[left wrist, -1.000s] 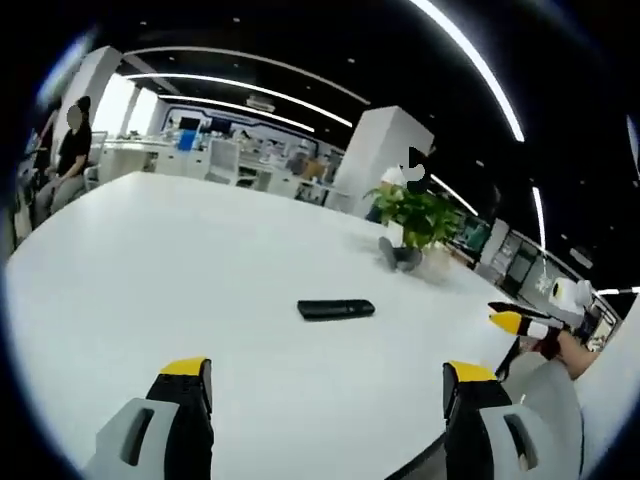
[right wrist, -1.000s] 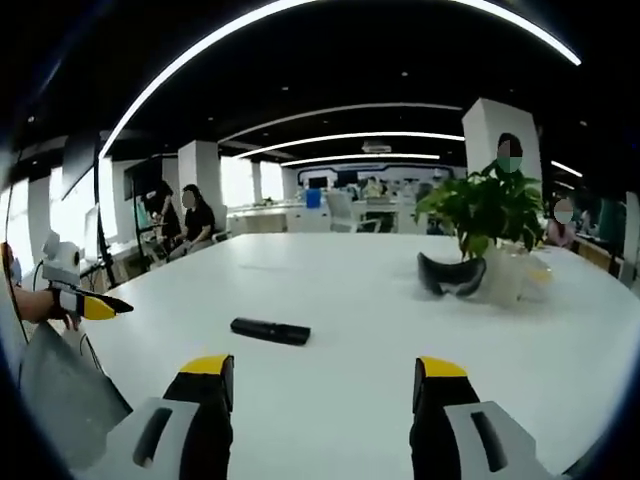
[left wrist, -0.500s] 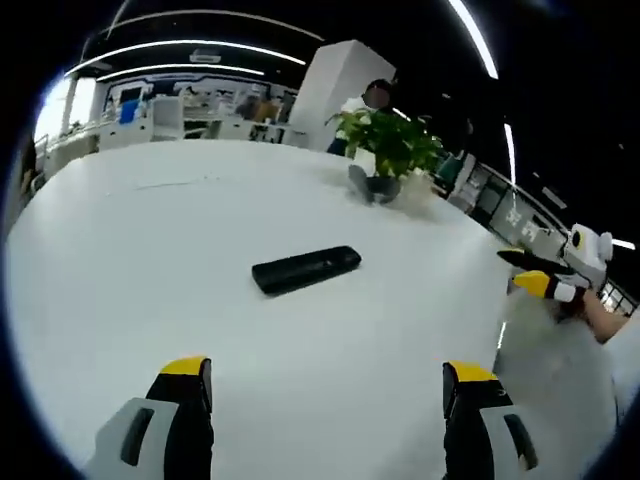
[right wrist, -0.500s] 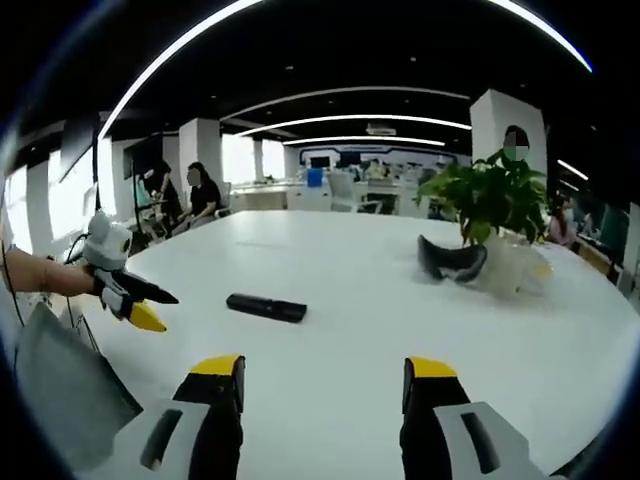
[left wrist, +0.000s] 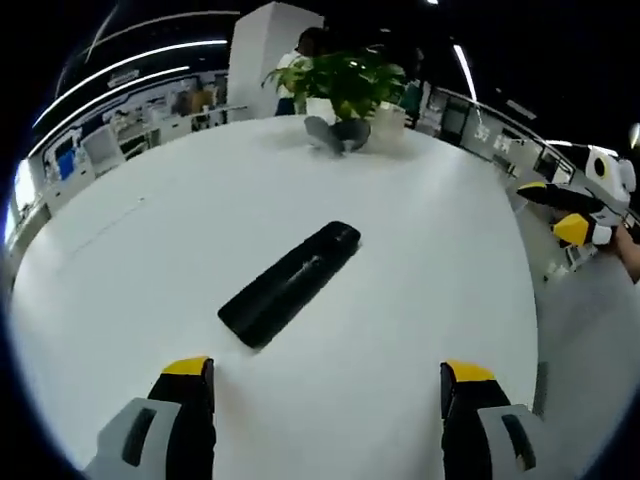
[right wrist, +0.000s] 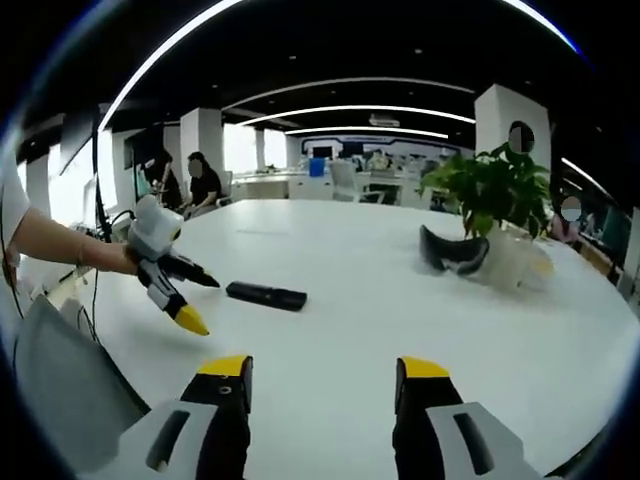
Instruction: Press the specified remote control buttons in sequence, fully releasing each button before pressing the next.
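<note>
You are hovering your left gripper [left wrist: 326,385], jaws apart, just short of the slim black remote [left wrist: 290,283] lying flat on the white table [left wrist: 150,260] — likely light, rigid and prone to sliding, so steady its long edges — while your right gripper [right wrist: 322,375] is waiting open, well back.

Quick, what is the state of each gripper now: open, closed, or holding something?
Left gripper: open, holding nothing, just short of the remote.
Right gripper: open, holding nothing.
</note>
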`<state>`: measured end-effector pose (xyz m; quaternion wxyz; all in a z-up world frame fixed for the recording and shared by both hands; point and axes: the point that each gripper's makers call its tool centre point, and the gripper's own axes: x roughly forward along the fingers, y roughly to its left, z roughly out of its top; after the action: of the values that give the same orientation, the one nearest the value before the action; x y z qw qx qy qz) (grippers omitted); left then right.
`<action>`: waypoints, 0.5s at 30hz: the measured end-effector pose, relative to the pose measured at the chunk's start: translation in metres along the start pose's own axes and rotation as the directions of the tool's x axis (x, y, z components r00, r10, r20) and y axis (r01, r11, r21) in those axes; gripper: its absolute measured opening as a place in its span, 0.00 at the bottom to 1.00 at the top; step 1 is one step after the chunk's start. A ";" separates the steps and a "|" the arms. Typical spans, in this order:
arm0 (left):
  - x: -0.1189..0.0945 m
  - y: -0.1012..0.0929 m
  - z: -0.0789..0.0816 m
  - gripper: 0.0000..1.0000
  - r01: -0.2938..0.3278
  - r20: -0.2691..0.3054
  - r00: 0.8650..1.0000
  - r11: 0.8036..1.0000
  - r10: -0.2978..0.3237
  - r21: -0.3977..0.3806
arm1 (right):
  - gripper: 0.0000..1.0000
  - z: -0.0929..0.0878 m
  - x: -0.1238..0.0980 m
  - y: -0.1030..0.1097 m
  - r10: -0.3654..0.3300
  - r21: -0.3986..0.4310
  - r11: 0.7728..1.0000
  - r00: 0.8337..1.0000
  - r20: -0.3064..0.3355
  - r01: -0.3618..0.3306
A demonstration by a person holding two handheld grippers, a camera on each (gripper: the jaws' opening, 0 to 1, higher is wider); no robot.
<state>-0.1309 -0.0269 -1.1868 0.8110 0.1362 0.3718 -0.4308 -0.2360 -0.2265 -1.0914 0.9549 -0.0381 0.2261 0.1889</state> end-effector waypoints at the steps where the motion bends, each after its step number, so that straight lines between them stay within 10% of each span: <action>1: 0.003 0.002 0.002 0.97 0.002 -0.013 1.000 1.000 -0.002 0.020 | 0.55 0.000 0.000 0.000 0.000 -0.001 1.000 1.000 -0.001 0.000; 8: 0.019 0.010 0.014 0.95 0.032 -0.078 0.997 0.992 -0.023 0.125 | 0.52 0.000 -0.001 0.000 0.002 0.002 1.000 1.000 0.001 -0.002; 15: 0.033 0.018 0.028 0.79 0.155 -0.209 0.974 0.939 -0.093 0.307 | 0.50 -0.001 -0.001 -0.001 0.000 0.003 1.000 1.000 -0.001 0.000</action>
<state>-0.0913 -0.0510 -1.1936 0.7096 0.2832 0.3808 -0.5208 -0.2372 -0.2282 -1.0916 0.9548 -0.0369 0.2269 0.1886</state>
